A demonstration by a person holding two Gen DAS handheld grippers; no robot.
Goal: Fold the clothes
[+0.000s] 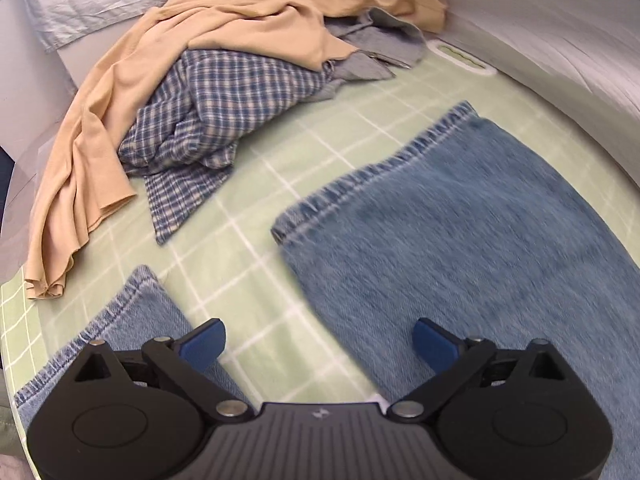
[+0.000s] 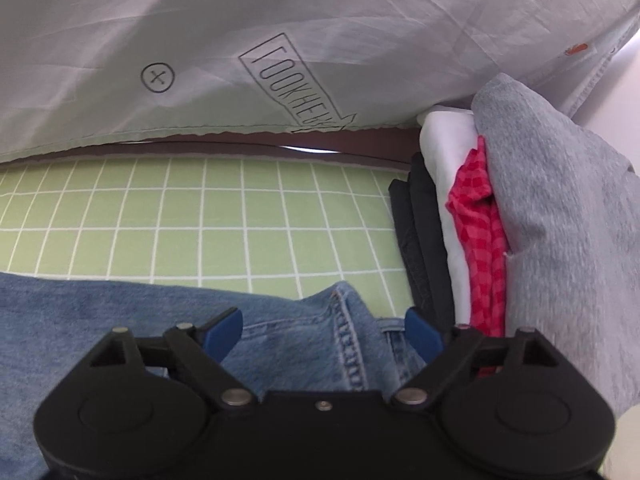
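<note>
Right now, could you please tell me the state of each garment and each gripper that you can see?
jeans: spread flat on the green sheet, legs apart, not held
tan garment: crumpled, draped over the pile
plaid shirt: crumpled, unfolded
folded stack: folded, grey piece on top
left gripper: jaws open, empty
right gripper: jaws open above the jeans' waistband, gripping nothing

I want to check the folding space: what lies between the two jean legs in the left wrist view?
Only bare green checked sheet separates the wide jean leg from the smaller one; the left wrist view shows this.
</note>
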